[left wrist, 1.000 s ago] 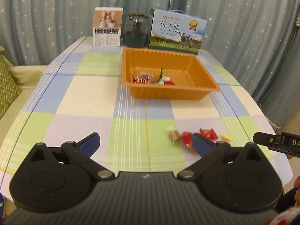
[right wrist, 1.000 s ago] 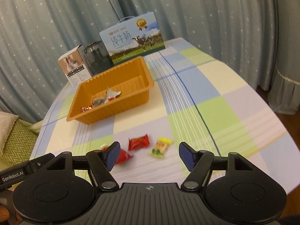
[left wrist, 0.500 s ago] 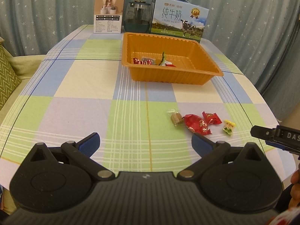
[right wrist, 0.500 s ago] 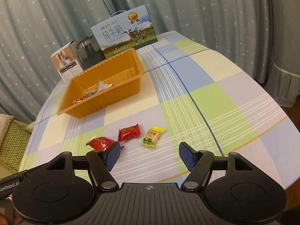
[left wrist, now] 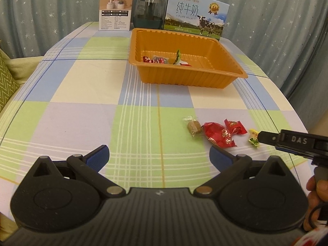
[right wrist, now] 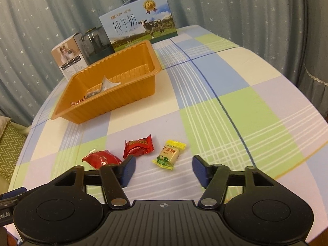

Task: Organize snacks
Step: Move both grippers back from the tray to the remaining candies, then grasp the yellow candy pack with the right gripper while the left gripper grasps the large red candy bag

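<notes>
An orange tray [left wrist: 229, 74] [right wrist: 131, 100] holds a few wrapped snacks [left wrist: 153, 60]. Loose on the checked tablecloth lie a brown candy [left wrist: 193, 126], a large red packet [left wrist: 218, 134] [right wrist: 101, 158], a small red packet [left wrist: 234, 126] [right wrist: 139, 145] and a yellow candy [left wrist: 253, 138] [right wrist: 168, 154]. My left gripper [left wrist: 158, 155] is open and empty, short of the candies. My right gripper [right wrist: 163, 170] is open and empty, just short of the yellow candy; its body shows in the left wrist view [left wrist: 293, 141].
At the table's far end stand a white box [left wrist: 115, 10], a dark glass jar [left wrist: 148, 12] and a milk carton box [left wrist: 194, 18]. Starred curtains hang behind. A green cushion [left wrist: 6, 82] lies left of the table.
Both grippers have moved forward and lower toward the loose candies. The right gripper now sits close behind the yellow candy. Jaws have stayed open.
</notes>
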A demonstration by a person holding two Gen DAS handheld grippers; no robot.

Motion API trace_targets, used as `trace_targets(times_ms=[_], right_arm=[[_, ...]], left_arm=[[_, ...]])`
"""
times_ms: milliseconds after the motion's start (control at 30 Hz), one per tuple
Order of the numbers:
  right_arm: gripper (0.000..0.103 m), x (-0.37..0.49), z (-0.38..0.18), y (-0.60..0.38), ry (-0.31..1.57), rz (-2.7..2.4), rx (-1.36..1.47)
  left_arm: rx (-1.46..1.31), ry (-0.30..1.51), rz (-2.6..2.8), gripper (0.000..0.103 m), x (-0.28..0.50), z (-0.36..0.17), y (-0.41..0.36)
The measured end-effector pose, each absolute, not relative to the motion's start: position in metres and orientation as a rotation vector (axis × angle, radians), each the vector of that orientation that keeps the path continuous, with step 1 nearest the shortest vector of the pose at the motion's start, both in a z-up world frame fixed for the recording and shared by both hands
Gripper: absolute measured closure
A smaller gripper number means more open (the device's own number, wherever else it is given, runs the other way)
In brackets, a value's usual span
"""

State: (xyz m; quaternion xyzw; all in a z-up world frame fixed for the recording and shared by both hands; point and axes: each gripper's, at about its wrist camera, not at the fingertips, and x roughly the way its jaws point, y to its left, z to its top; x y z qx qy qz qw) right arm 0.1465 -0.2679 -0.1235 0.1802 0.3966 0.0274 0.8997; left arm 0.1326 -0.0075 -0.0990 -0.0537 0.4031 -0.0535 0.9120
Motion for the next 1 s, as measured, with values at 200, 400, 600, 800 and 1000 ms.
trace_targets(times_ms=[200,400,600,800,1000], right_arm=[[0.056,0.164,-0.134,-0.262,0.832,0.045,0.340],[0.065,0.171,-0.143,-0.255,0.847,0.036,0.298],[0.072,0.173,-0.146,-0.240,0.834,0.024,0.157],[0.083,0.171,-0.147,-0.238,0.833,0.022,0.120],[0.083,0.160,-0.129,-0.254,0.813,0.007,0.172]], left_arm=[[-0.127,0.840,-0.116,0.000,0.143,-0.108,-0.008],[-0.135,0.847,-0.110,0.000,0.151,-0.116,-0.005],[-0.130,0.856,-0.108,0.000,0.154,-0.124,-0.008],[-0.135,0.866,-0.121,0.000,0.154,-0.127,-0.014],[-0.197,0.864,-0.173,0.005,0.154,-0.124,-0.030]])
